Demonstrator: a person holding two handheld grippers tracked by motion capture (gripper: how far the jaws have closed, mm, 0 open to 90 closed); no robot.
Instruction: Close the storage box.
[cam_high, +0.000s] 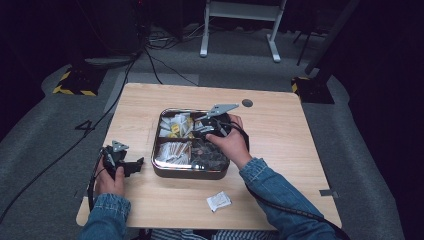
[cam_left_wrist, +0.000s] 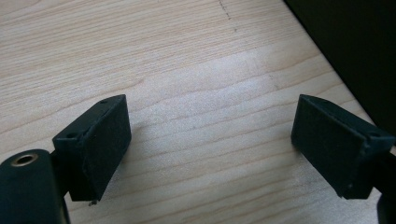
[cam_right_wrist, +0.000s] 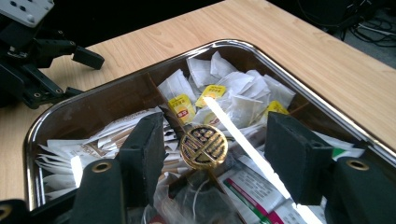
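A square metal tray (cam_high: 190, 173) with a dark cross divider sits mid-table. A gold round knob (cam_right_wrist: 204, 147) tops the divider's centre. My right gripper (cam_high: 204, 128) hovers over the tray's middle, and its jaws (cam_right_wrist: 219, 149) stand open on either side of the knob without touching it. Tea bags with yellow tags (cam_right_wrist: 219, 91) fill the far compartment, white sachets (cam_right_wrist: 88, 144) another. My left gripper (cam_high: 131, 165) rests left of the tray, open (cam_left_wrist: 210, 140) over bare wood (cam_left_wrist: 187, 56) with nothing between its pads.
A small white packet (cam_high: 218, 201) lies on the table near the front edge, right of centre. A dark round grommet (cam_high: 247, 103) marks the table's back. Cables and stand legs (cam_high: 240, 30) cross the grey floor beyond.
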